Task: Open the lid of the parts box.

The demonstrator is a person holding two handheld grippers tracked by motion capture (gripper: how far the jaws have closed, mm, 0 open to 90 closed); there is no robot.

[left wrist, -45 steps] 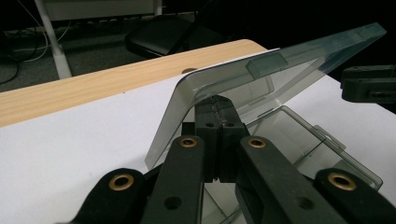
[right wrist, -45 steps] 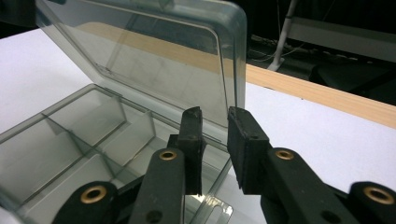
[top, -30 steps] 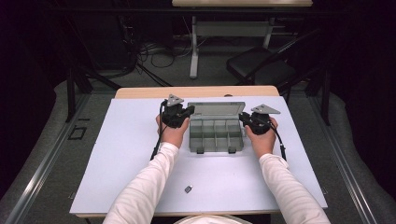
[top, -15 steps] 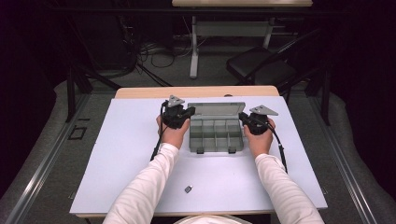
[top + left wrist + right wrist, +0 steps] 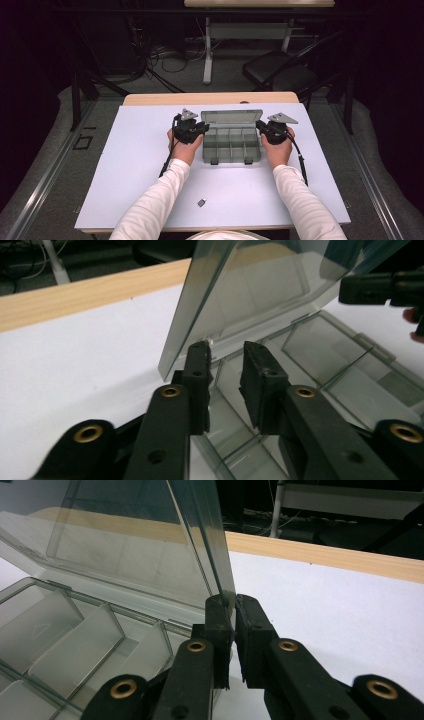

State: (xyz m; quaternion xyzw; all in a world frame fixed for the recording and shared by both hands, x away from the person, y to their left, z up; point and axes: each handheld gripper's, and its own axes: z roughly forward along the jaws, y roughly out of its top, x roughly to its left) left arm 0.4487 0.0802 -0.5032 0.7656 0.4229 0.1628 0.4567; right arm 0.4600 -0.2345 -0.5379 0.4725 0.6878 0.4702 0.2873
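Holding the clear organizer box [image 5: 231, 145] at frame centre, we flank it — our right gripper [image 5: 234, 611] stays clamped on the raised lid [image 5: 150, 545]'s right edge, while our left gripper [image 5: 224, 360]'s jaws have just been opening, parted with nothing pinched, beside the lid's left corner.

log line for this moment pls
scene: clear box on table, lid up | left gripper: jaws just opening, nothing gripped | right gripper: shut on lid edge
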